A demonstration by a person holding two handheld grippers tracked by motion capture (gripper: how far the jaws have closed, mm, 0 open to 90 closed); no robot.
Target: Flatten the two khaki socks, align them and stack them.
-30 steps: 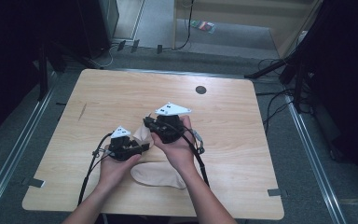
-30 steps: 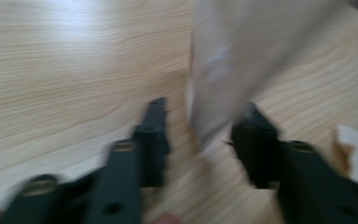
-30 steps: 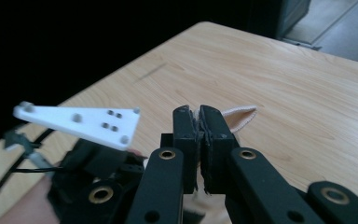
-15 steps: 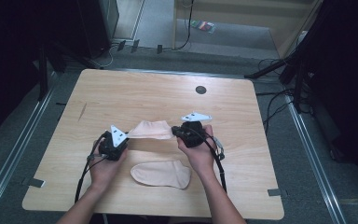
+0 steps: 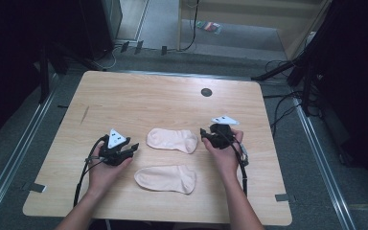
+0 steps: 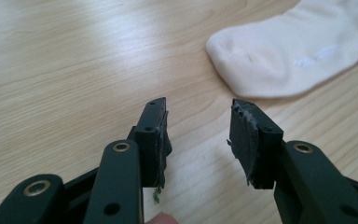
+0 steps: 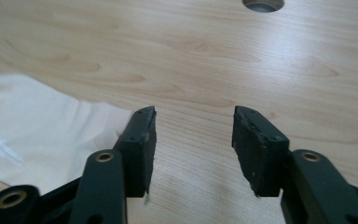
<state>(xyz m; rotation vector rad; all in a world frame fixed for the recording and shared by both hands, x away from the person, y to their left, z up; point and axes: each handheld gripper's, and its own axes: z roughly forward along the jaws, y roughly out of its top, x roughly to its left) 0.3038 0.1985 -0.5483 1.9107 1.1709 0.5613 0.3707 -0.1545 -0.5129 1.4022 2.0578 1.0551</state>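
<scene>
Two cream socks lie flat on the wooden table (image 5: 139, 96). The upper sock (image 5: 172, 140) stretches between my two grippers; the lower sock (image 5: 165, 178) lies nearer the person. My left gripper (image 5: 133, 147) sits just left of the upper sock's toe and its jaws have just been opening, with bare wood between them (image 6: 198, 126). That toe (image 6: 298, 51) lies ahead to the right. My right gripper (image 5: 202, 134) is at the sock's cuff end; its jaws have also just been opening, with nothing between them (image 7: 193, 126). The cuff (image 7: 42, 135) lies beside its left finger.
A round cable hole (image 5: 206, 92) sits at the table's far middle (image 7: 262, 3). Cables trail from both grippers toward the near edge. Dark floor and metal rails surround the table.
Both grippers held one sock together near the table's middle, then drew apart, the right one moving right and down. The sock now lies spread flat, and both jaws have let go of it.
</scene>
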